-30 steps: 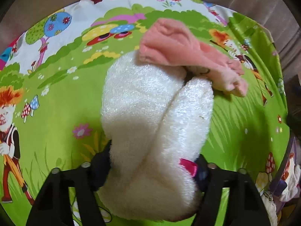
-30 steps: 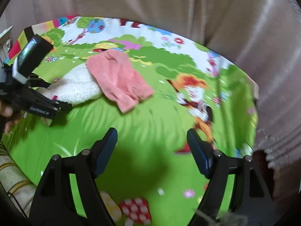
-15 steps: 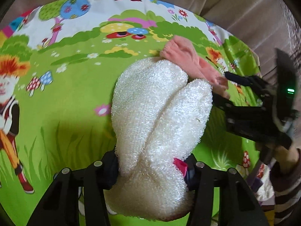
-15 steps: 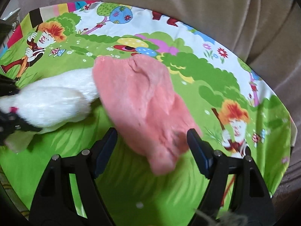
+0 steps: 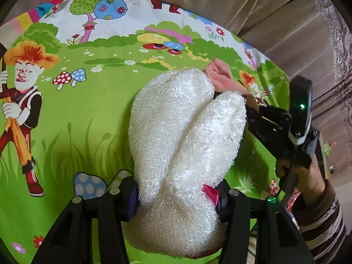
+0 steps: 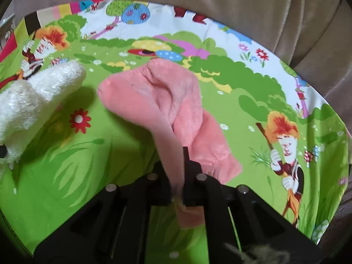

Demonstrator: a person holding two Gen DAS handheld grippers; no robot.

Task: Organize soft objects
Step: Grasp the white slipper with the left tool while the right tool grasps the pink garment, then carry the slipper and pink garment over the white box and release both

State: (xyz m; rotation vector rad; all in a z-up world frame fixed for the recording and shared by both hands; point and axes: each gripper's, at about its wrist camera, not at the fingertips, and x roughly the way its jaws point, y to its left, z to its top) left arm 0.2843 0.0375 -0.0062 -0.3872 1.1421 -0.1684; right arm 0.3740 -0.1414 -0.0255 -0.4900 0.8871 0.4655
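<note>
Over cartoon-print sheet (image 6: 92, 176), I am pinching pink cloth (image 6: 158, 101) in my closed right tool (image 6: 178, 184) and white plush (image 5: 184, 140) in my half-open left tool (image 5: 176, 195) (sorting them apart).

Setting looked domestic, a living room or bedroom. Ahead of both tongs lay a child's cartoon-printed cloth (image 5: 92, 118) with mushrooms, trees and orange-haired figures, spread over soft taupe upholstery (image 6: 253, 11) with cushion seams, likely a sofa. Beyond the right tong, patterned fabric (image 5: 334, 44) hung at the edge.

R claw (image 6: 177, 173) clamped onto pink cloth (image 6: 167, 101), L claw (image 5: 176, 195) tightened on white plush (image 5: 184, 136)
</note>
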